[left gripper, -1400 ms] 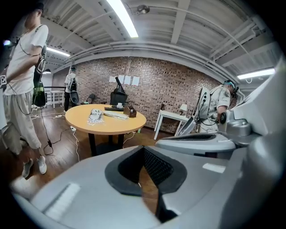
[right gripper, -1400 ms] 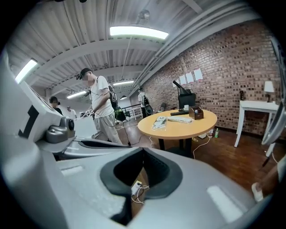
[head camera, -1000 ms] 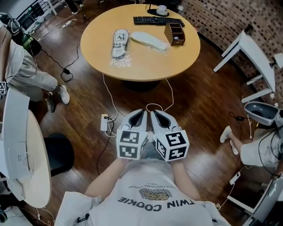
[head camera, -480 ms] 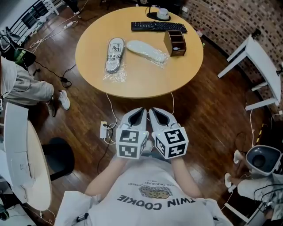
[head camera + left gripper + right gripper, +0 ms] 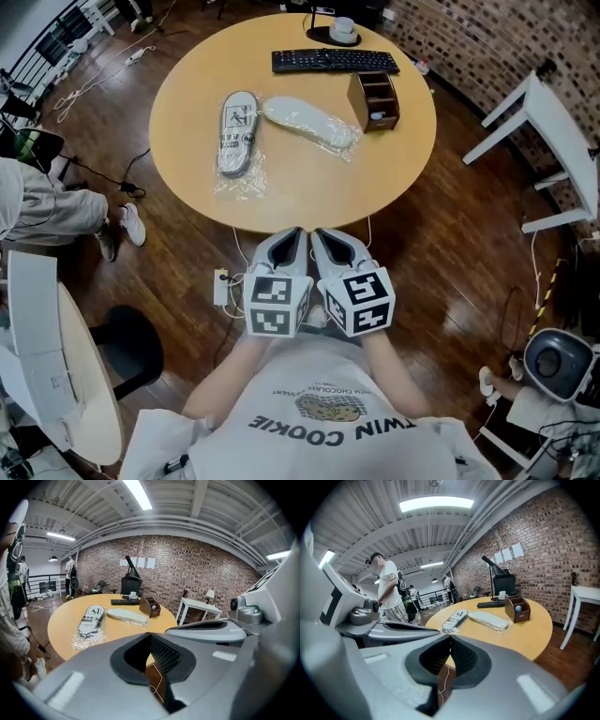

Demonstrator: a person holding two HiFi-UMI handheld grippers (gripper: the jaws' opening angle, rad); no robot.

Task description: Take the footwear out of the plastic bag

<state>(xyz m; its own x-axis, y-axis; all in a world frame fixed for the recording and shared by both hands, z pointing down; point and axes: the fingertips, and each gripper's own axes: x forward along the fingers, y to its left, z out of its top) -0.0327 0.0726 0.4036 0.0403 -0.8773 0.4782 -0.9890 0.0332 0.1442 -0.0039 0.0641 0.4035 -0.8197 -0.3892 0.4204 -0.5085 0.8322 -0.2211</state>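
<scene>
Two slippers lie on the round wooden table [image 5: 291, 202], each in its own clear plastic bag. The left slipper [image 5: 235, 131] [image 5: 91, 618] [image 5: 454, 618] shows a printed sole. The plain white slipper [image 5: 310, 122] [image 5: 126, 616] [image 5: 488, 619] lies to its right. Both grippers hang side by side in front of the person's chest, short of the table's near edge. My left gripper [image 5: 297, 232] [image 5: 150, 633] is shut and holds nothing. My right gripper [image 5: 316, 232] [image 5: 450, 637] is shut and holds nothing too.
At the table's far side are a black keyboard [image 5: 335, 61], a wooden organiser [image 5: 376, 100] and a cup [image 5: 343, 25]. Cables and a power strip [image 5: 222, 277] lie on the floor under the near edge. White desks [image 5: 553, 122] stand right, a seated person [image 5: 56, 202] left.
The table has come nearer in the head view as the person walked toward it. Both grippers stay shut and together.
</scene>
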